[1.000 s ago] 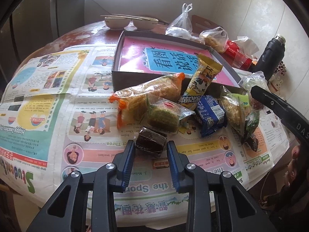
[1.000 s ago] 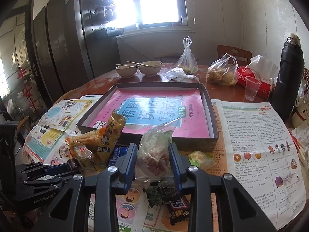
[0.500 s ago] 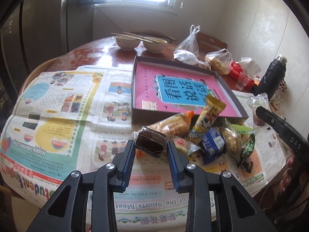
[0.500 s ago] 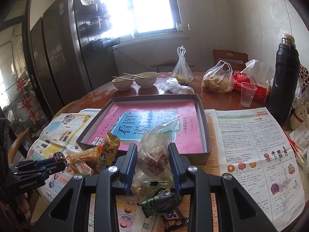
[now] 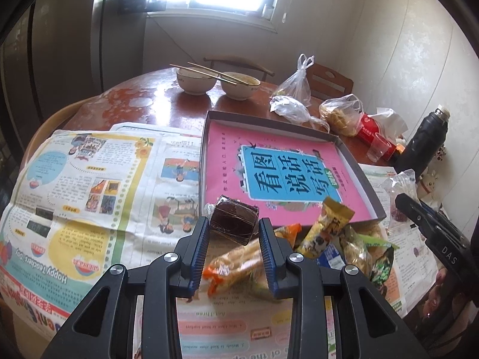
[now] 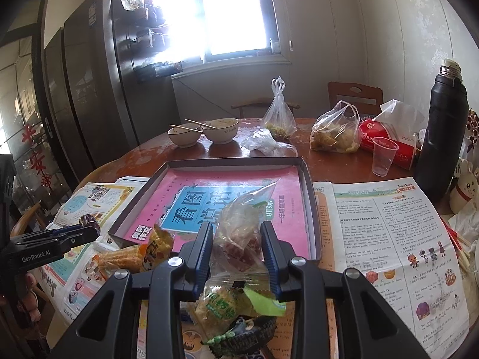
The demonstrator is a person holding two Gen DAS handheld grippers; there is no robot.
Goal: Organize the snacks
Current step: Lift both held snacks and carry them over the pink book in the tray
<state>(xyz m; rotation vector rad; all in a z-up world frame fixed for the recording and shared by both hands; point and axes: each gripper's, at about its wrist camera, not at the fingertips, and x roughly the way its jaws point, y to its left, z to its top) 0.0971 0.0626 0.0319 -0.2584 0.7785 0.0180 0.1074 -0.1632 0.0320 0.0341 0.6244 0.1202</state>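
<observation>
My left gripper (image 5: 234,224) is shut on a dark brown wrapped cake (image 5: 235,220) and holds it above the table, near the front left corner of the shallow box with a pink book (image 5: 278,161). My right gripper (image 6: 236,230) is shut on a clear bag of reddish snacks (image 6: 239,224), lifted over the box's front edge (image 6: 209,176). A pile of snack packets (image 5: 323,248) lies on the newspaper in front of the box; it also shows in the right wrist view (image 6: 140,254). The left gripper appears at the left of the right wrist view (image 6: 74,233).
Newspaper (image 5: 89,179) covers the near round table. Two bowls with chopsticks (image 5: 215,80), plastic bags (image 5: 299,95), a red tissue pack (image 6: 389,143), a plastic cup (image 6: 383,155) and a black flask (image 6: 443,128) stand at the back and right.
Both grippers have risen with their snacks. The left one lifted the brown cake off the newspaper toward the box; the right one raised the clear bag higher.
</observation>
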